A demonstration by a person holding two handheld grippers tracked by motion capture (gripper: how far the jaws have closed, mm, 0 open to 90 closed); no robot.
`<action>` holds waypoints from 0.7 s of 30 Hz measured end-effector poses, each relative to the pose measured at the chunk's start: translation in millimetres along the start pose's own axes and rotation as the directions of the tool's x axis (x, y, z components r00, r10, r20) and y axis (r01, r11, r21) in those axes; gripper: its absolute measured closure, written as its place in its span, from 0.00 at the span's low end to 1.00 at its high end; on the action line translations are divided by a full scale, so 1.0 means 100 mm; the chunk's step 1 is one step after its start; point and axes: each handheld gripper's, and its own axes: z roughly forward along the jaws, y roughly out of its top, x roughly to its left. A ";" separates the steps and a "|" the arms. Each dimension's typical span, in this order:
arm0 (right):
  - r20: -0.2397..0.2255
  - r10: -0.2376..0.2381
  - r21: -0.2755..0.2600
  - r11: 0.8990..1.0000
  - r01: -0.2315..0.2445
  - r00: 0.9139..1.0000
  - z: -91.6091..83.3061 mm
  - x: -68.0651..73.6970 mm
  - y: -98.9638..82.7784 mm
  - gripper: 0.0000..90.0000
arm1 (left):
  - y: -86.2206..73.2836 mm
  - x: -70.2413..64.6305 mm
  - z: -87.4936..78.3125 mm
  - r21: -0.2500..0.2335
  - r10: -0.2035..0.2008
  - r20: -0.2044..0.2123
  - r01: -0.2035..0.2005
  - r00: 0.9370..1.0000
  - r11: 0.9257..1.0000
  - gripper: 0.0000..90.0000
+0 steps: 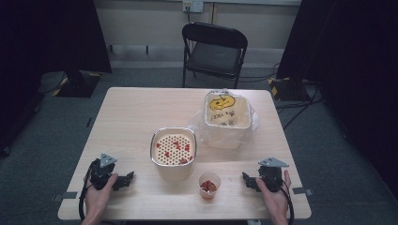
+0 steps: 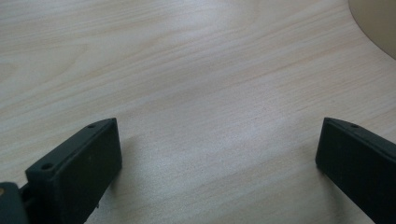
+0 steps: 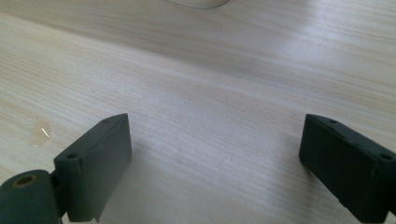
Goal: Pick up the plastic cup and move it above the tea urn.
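Both the left tongs (image 1: 126, 178) and the right tongs (image 1: 248, 180) rest spread wide on the table (image 1: 131, 112), pinching nothing. Between them stands a small cup (image 1: 209, 185) of red bits, just before a perforated strainer pot (image 1: 173, 147); a bag-lined bin (image 1: 227, 117) sits behind.

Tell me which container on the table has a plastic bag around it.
The far right bin with the yellow drawing inside; the perforated-insert container and small cup have none.

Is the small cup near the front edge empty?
No, the high view shows red pieces sitting inside the small clear cup at the table's front.
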 end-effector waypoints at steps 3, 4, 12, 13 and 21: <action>0.001 -0.002 -0.002 1.000 0.002 1.000 0.00 -0.01 0.00 0.09 | 0.00 0.00 0.00 -0.001 0.001 0.001 -0.001 1.000 1.000 0.00; 0.001 -0.002 -0.002 1.000 0.002 1.000 0.01 -0.01 0.00 0.10 | 0.00 0.00 0.00 -0.001 0.001 0.001 -0.001 1.000 1.000 0.00; -0.029 0.037 0.012 0.999 -0.037 0.999 -0.03 0.01 0.03 0.15 | 0.00 0.00 0.00 -0.001 0.002 0.002 -0.002 1.000 1.000 0.00; -0.047 0.044 0.018 0.999 -0.043 0.998 -0.05 0.02 0.04 0.16 | 0.00 0.00 0.00 -0.001 0.002 0.002 -0.002 1.000 1.000 0.00; -0.115 0.000 -0.018 1.000 -0.003 0.993 -0.17 0.23 0.07 0.17 | 0.00 0.00 0.00 -0.001 0.002 0.002 -0.002 1.000 1.000 0.00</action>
